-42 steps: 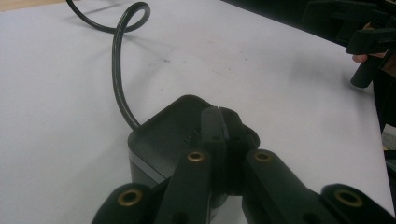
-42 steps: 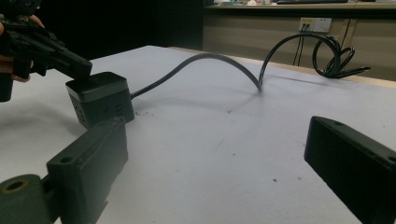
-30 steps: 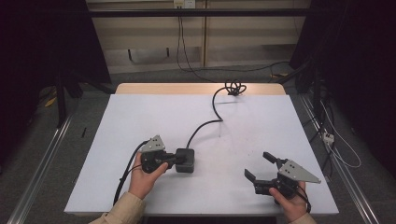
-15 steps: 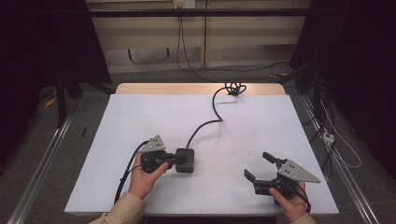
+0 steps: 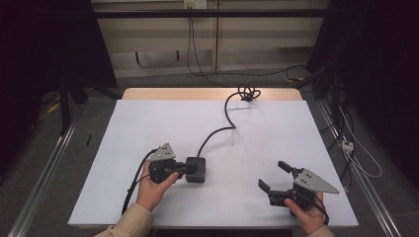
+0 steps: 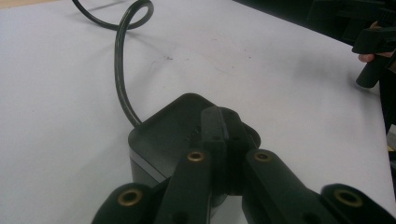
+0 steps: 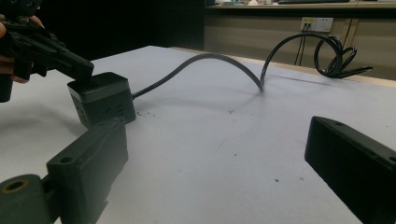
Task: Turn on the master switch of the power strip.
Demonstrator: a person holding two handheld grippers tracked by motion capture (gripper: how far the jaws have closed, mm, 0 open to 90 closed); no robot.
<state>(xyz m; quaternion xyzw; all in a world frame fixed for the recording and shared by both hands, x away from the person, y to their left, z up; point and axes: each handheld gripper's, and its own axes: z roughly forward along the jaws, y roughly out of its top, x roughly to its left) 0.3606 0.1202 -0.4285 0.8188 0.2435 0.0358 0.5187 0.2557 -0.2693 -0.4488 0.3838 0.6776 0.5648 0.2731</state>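
Observation:
A black cube power socket [image 5: 196, 169] sits on the white table [image 5: 148, 123], left of the middle near the front. Its black cable [image 5: 217, 131] curves away toward the far edge. My left gripper [image 5: 189, 168] is shut, and its closed tips rest on the top of the cube [image 6: 163, 135], with nothing between the jaws [image 6: 224, 126]. In the right gripper view the cube [image 7: 100, 98] shows with the left gripper [image 7: 70, 63] on it and the cable [image 7: 210, 58] arching behind. My right gripper [image 5: 274, 176] lies at the front right, open and empty [image 7: 219, 154].
The cable ends in a loose coil [image 5: 248, 93] at the table's far wooden edge. A wall socket [image 7: 313, 23] sits on the wall behind. Metal rails [image 5: 39, 182] and floor cables [image 5: 356, 153] flank the table.

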